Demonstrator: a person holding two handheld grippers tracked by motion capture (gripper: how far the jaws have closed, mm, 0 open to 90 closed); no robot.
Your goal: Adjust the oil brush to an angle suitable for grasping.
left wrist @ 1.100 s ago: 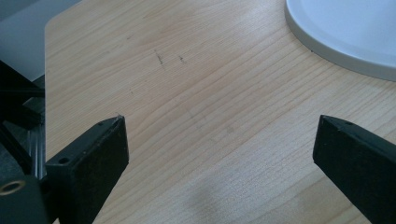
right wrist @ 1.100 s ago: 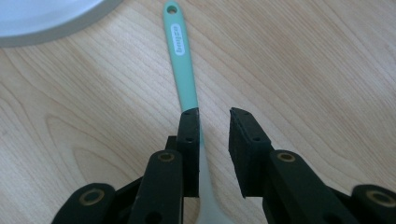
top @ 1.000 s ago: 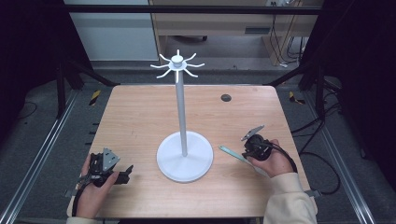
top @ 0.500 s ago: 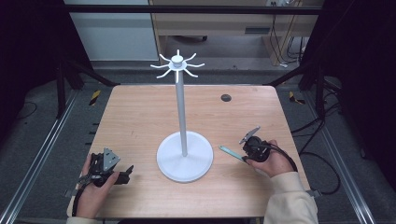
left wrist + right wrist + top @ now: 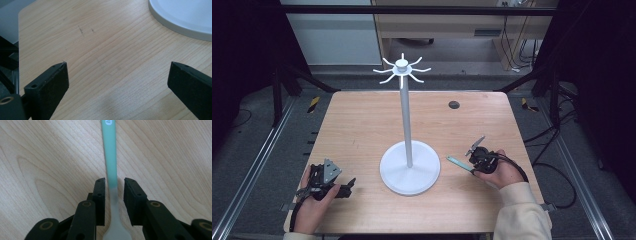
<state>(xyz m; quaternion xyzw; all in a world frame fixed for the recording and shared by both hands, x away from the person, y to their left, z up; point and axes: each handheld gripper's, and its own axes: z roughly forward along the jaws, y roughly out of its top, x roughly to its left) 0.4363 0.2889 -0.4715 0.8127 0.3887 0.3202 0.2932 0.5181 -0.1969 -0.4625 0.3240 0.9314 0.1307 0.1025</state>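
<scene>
Light wooden surface (image 5: 362, 130) on a grey floor between dark frame rails, white hook stand (image 5: 408, 170) at centre. Right gripper (image 5: 114, 185) narrowly parted around a teal-handled spatula (image 5: 110, 157) lying flat, just closing, no visible pinch. Left gripper (image 5: 117, 75) wide open, empty.

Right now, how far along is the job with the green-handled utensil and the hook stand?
Nothing looks done: the stand's hooks are bare. In hand: the right gripper straddles the green-handled utensil lying on the table; its jaws have just been closing, not yet clamped. The left gripper rests open. Left: grip, lift, presumably hang it.
</scene>
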